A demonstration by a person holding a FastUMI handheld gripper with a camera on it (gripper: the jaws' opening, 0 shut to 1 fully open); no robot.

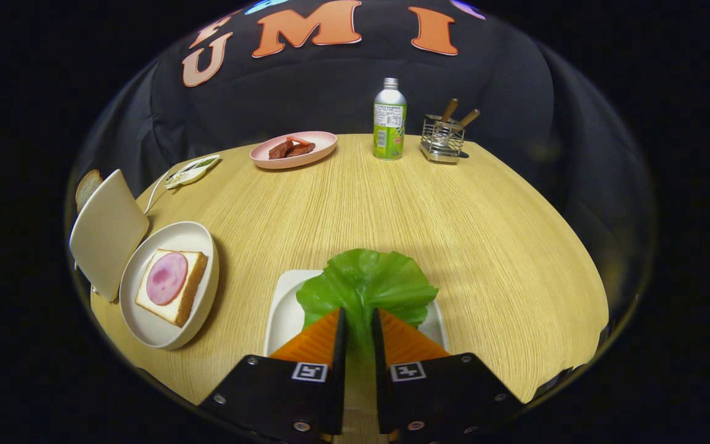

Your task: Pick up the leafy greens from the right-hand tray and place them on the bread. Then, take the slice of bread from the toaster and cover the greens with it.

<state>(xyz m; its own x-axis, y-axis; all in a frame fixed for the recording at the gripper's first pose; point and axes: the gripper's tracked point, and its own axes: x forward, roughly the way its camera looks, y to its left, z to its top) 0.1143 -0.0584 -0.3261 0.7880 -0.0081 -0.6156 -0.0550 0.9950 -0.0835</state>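
My hand-held gripper is nearly pressed together, its two fingers pinching the stem end of a green lettuce leaf. The leaf fans out ahead of the fingers over a white tray at the near edge of the worktop; whether it is lifted off the tray I cannot tell.

Toward the left edge, a white plate holds a bread slice topped with a round of pink ham. Just beyond that plate stands a pale toaster, with a second slice poking up behind it.

Along the far edge sit a small dish, a pink plate of reddish meat pieces, a bottle and a wire holder with wooden-handled utensils. Nothing lies between leaf and bread.

The worktop is light wood grain; black cloth hangs behind.
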